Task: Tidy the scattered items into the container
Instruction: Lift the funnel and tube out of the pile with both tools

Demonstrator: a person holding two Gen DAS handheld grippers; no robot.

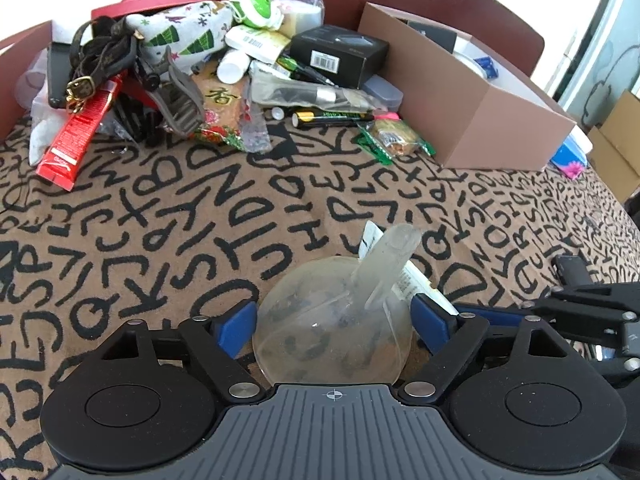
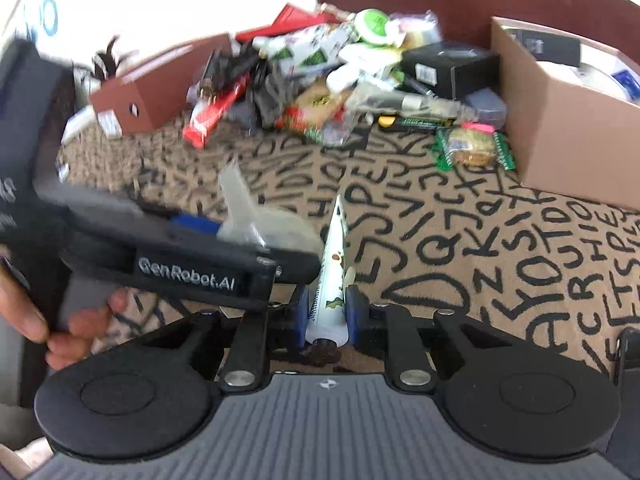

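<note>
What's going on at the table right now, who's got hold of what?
A person is tidying clutter with two handheld grippers. The right gripper is shut on a white tube, and the left gripper straddles a clear plastic scoop beside it, fingers wide, not visibly pressing. Both work low over the letter-patterned tablecloth. The pile of clutter is unsorted; the cardboard box to its right already holds a few things.
</note>
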